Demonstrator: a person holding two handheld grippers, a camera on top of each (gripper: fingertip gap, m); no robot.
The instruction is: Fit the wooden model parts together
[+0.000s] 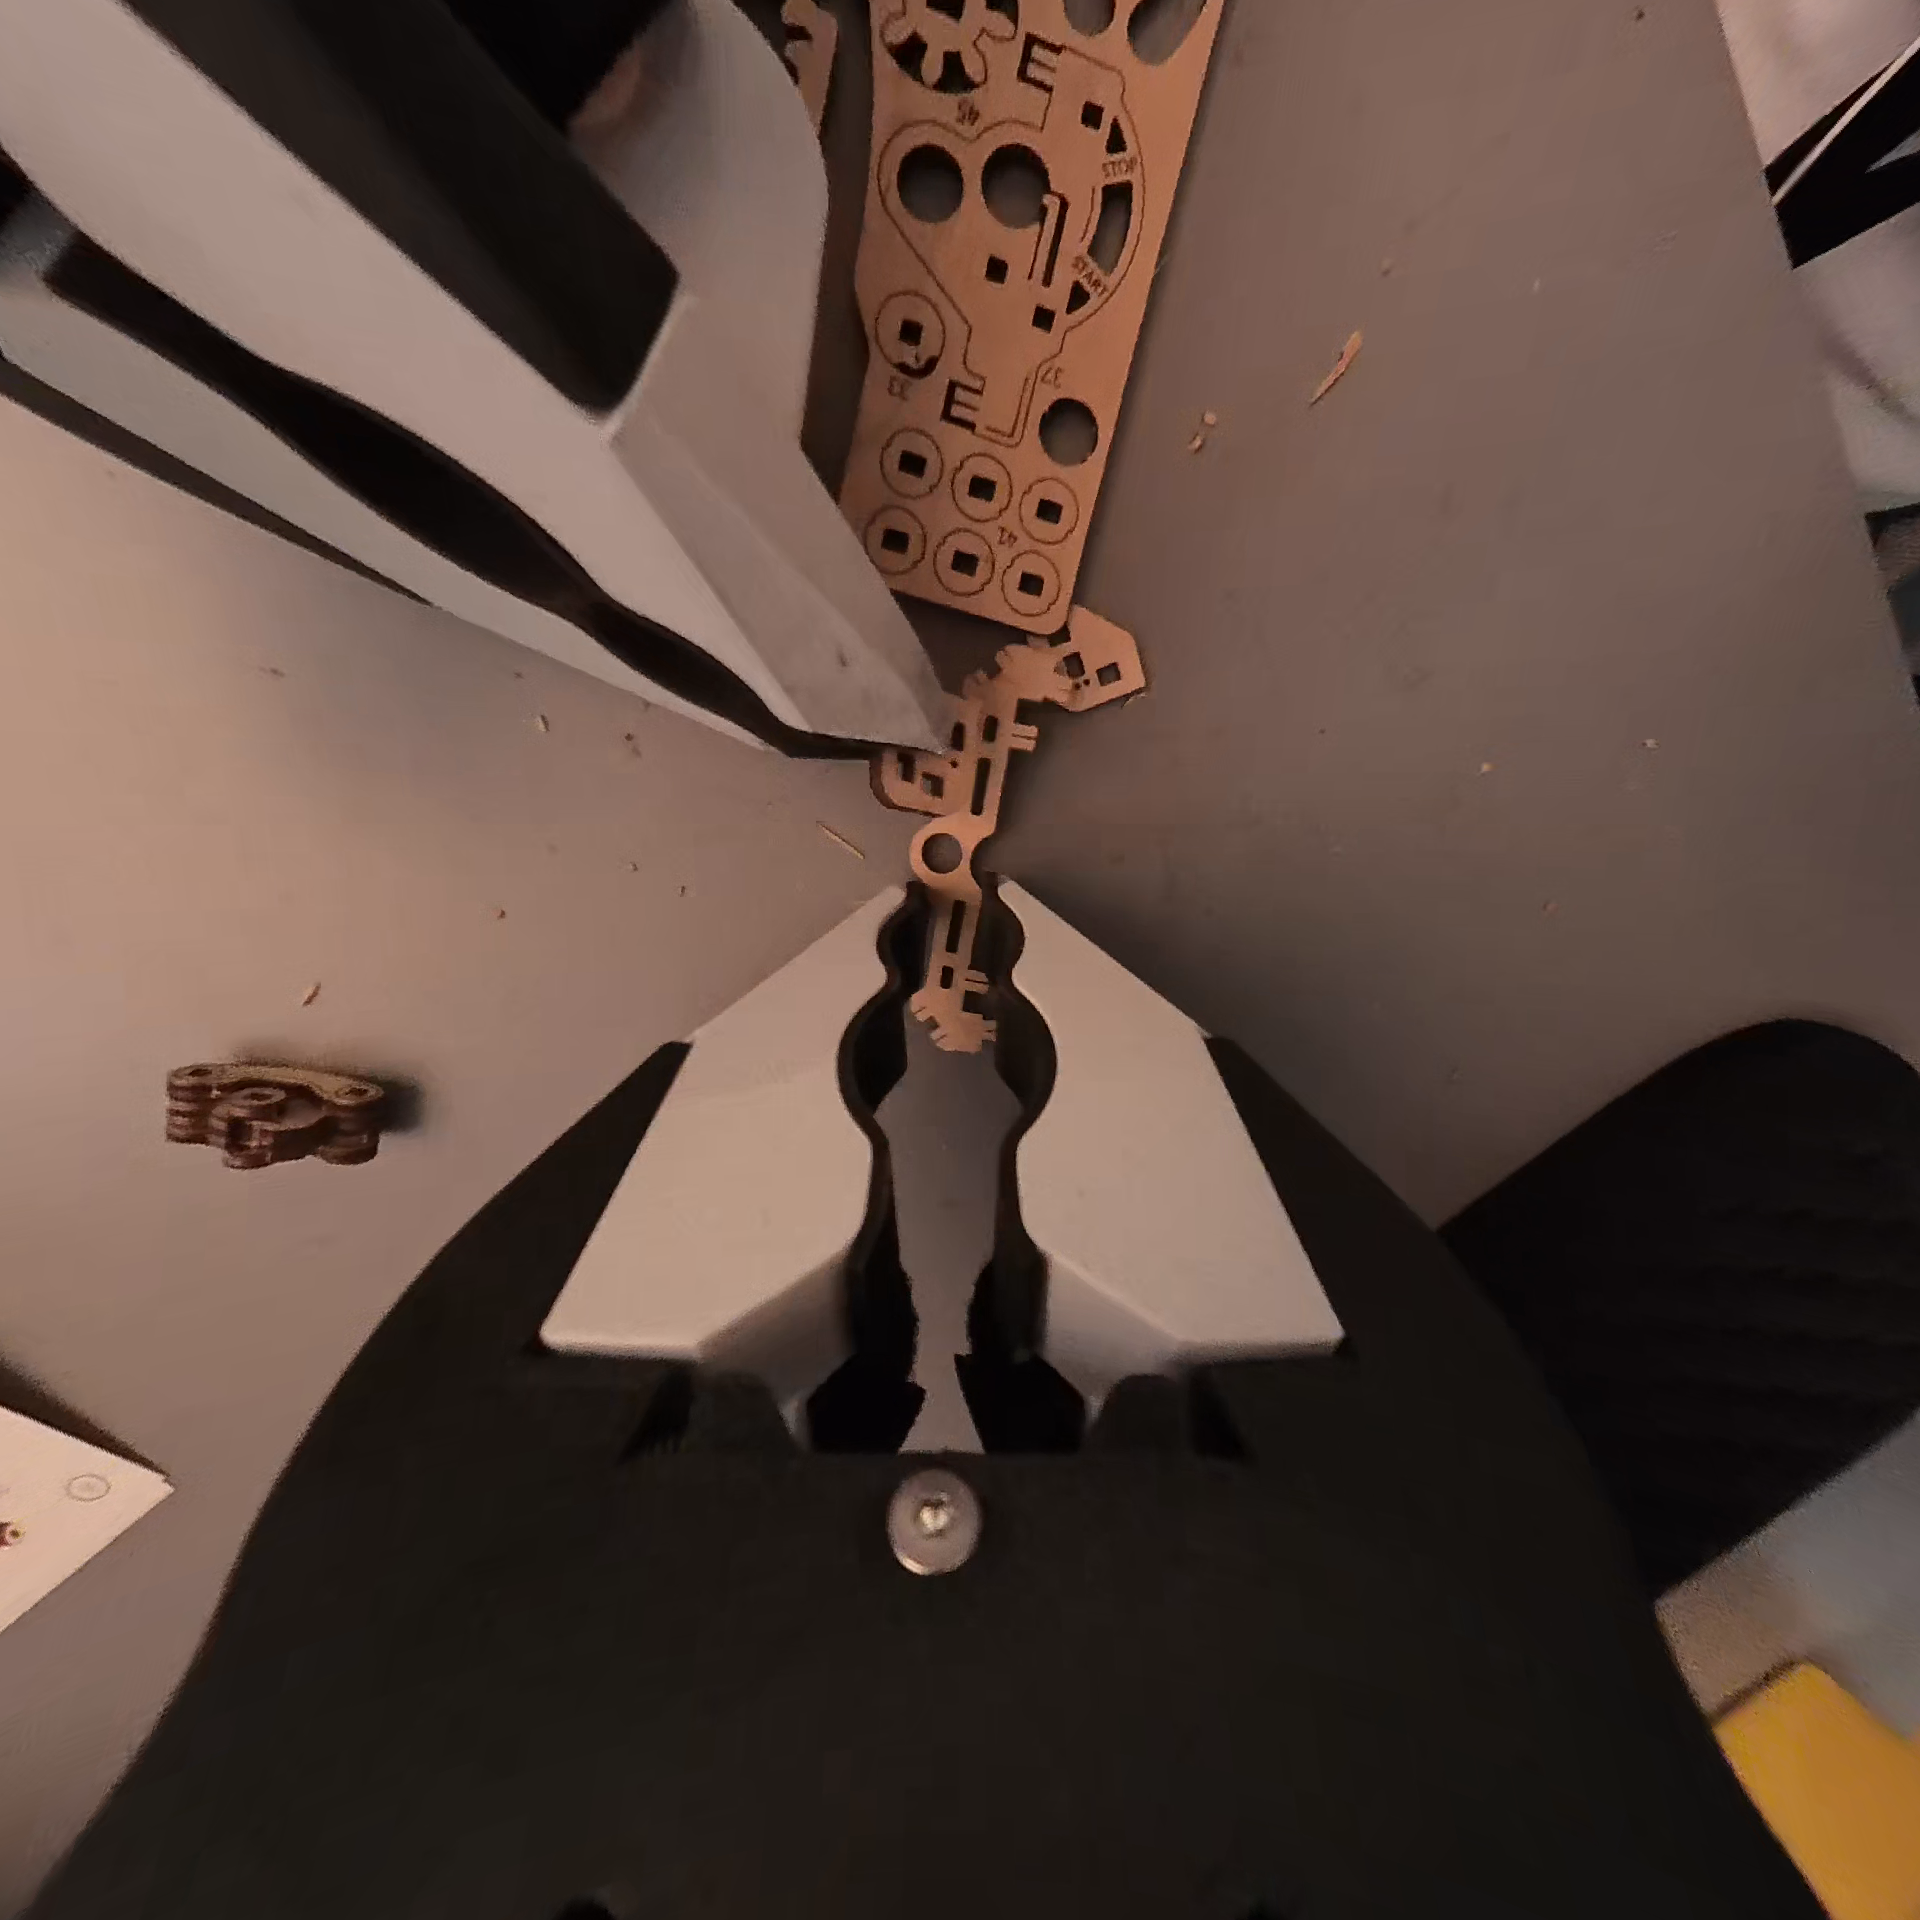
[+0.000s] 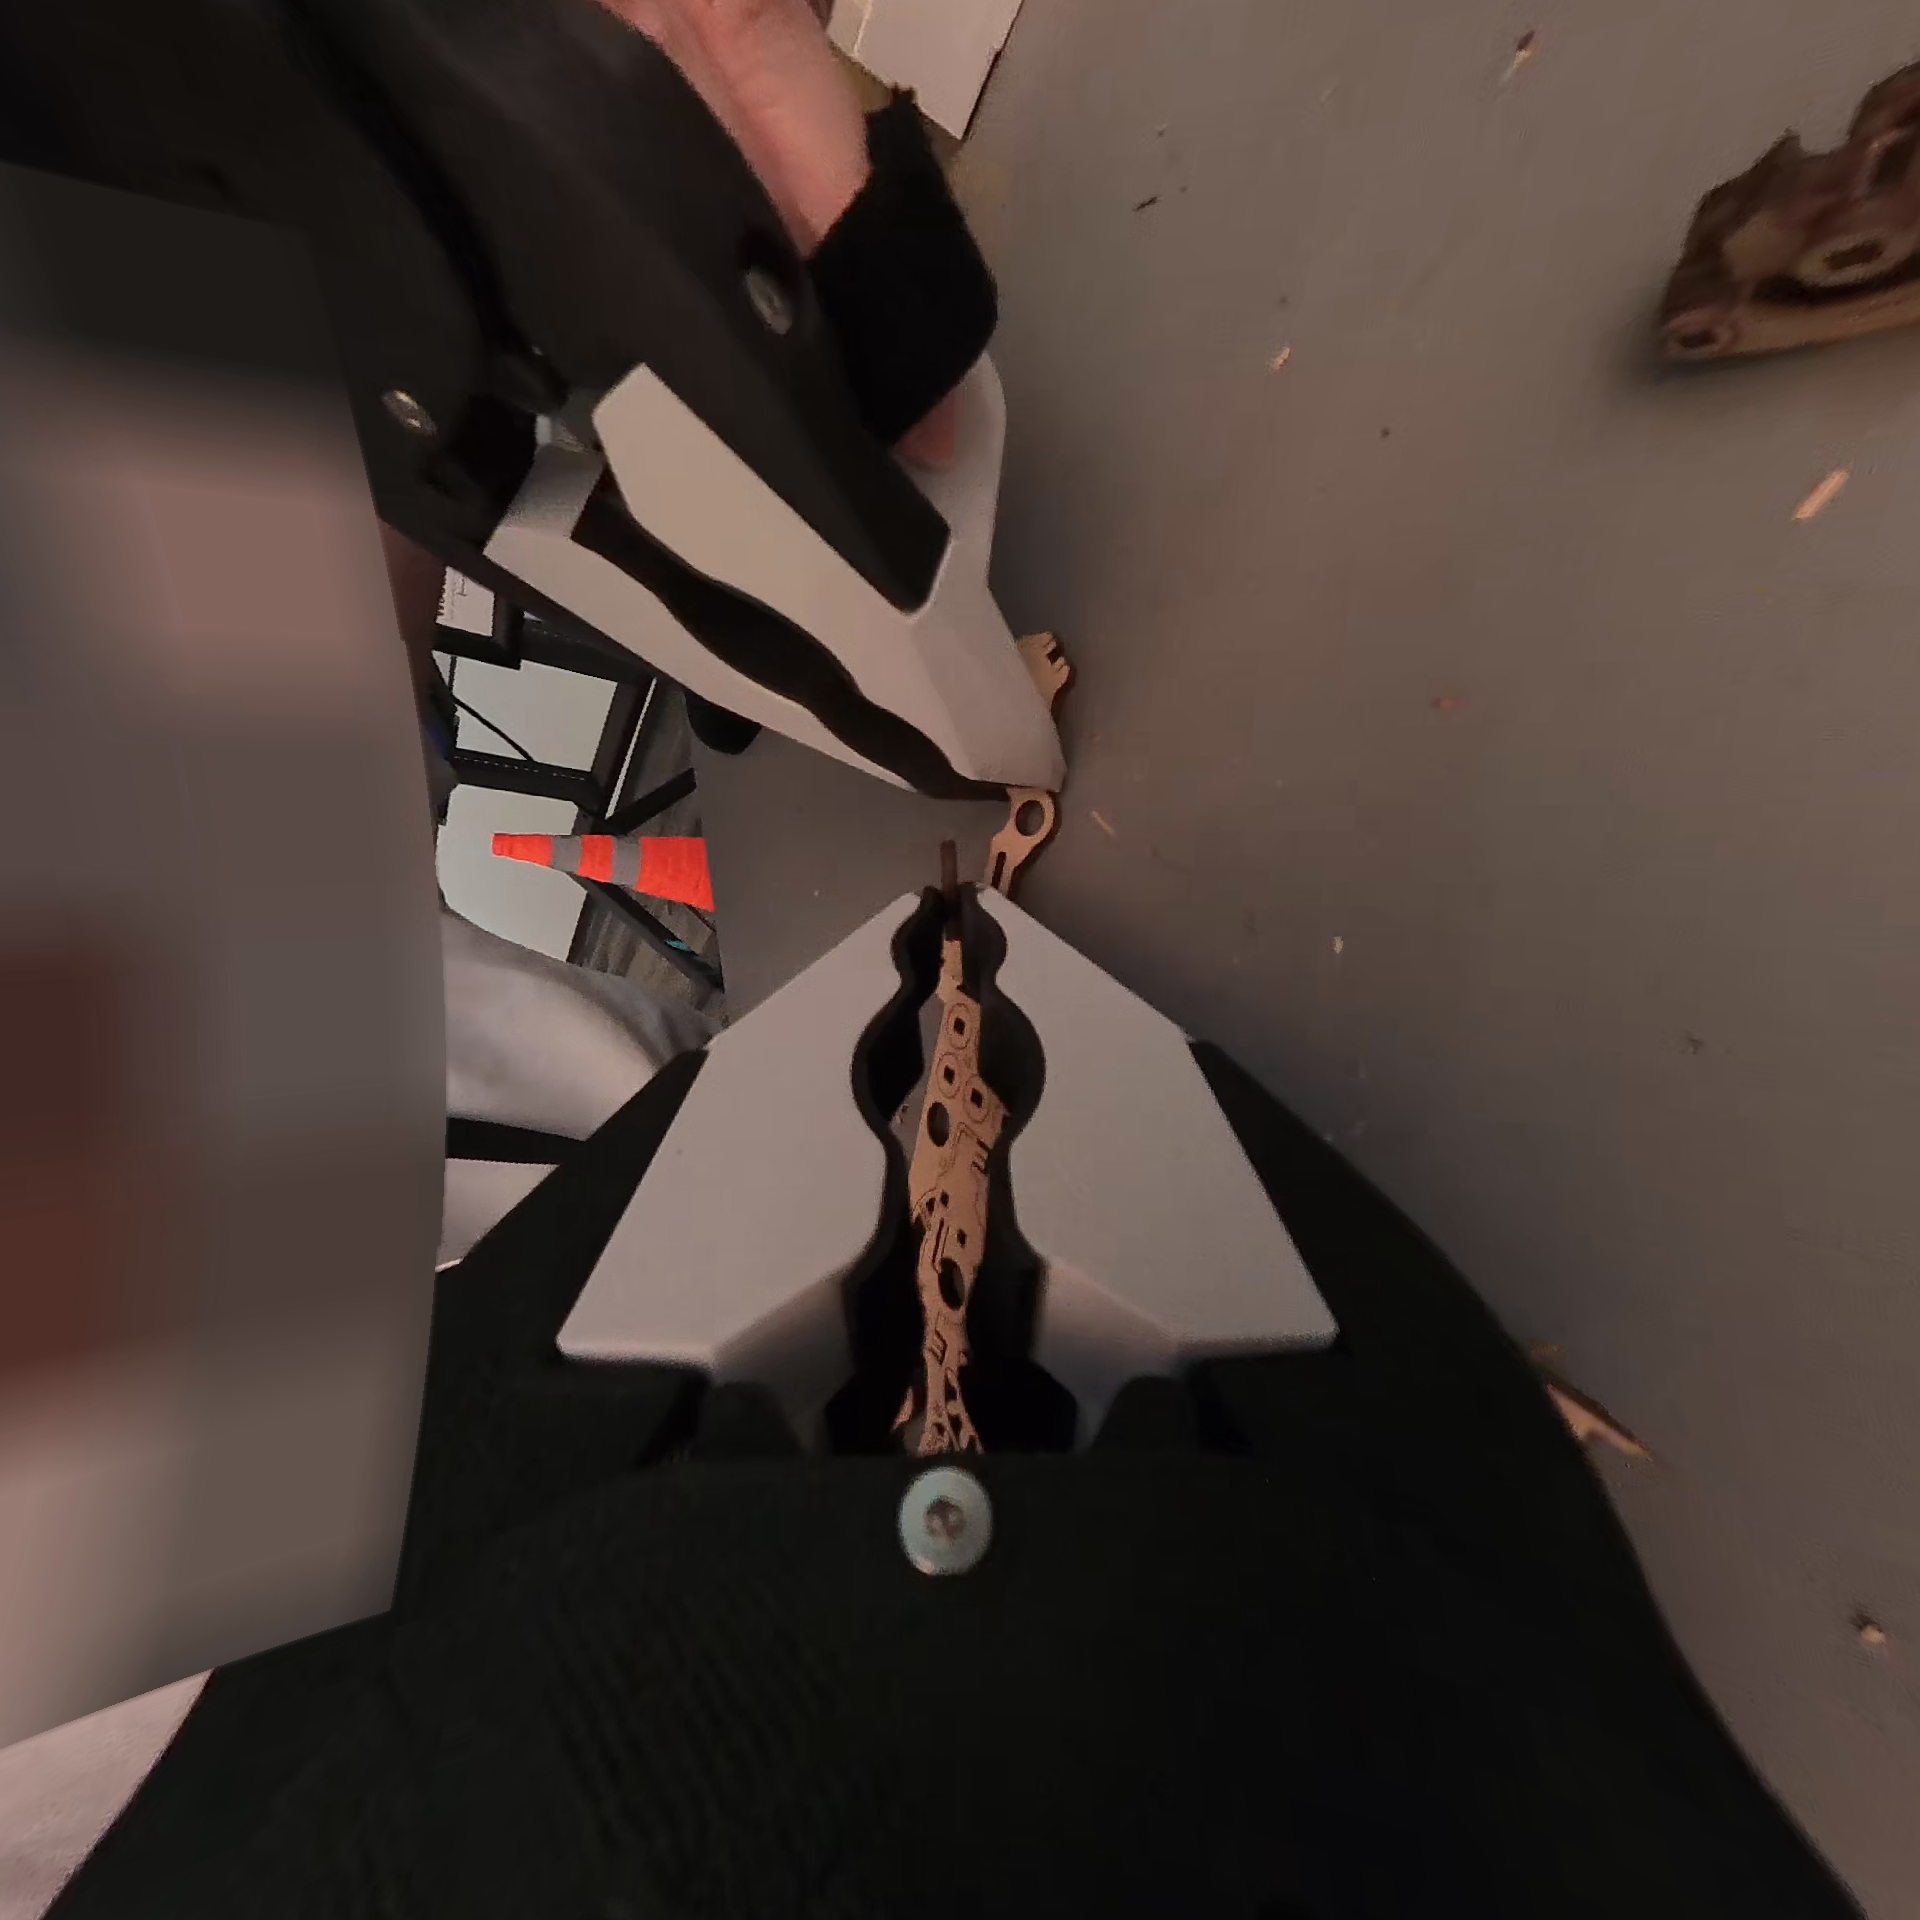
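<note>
My left gripper (image 1: 951, 896) is shut on a thin slotted wooden strip (image 1: 948, 854) with a ring hole just past the fingertips. The strip's far end meets small wooden pieces (image 1: 1091, 665) at the lower edge of a flat laser-cut wooden sheet (image 1: 997, 312). My right gripper (image 1: 927, 729) comes in from the upper left, its tips at that joint. In the right wrist view my right gripper (image 2: 951, 899) is shut on the sheet (image 2: 956, 1143), seen edge-on. The left gripper (image 2: 1016, 779) holds the strip (image 2: 1029, 816) close in front.
A small assembled wooden block (image 1: 281, 1117) lies on the grey table (image 1: 1455, 727) to the left; it also shows in the right wrist view (image 2: 1808, 270). Wood splinters (image 1: 1335, 366) are scattered about. A white card (image 1: 62, 1496) and a yellow object (image 1: 1787, 1766) sit near the edges. My two grippers' fingertips are within a few centimetres of each other. The small assembled wooden block (image 1: 281, 1117) sits 11 centimetres or so from the ends of my left fingers.
</note>
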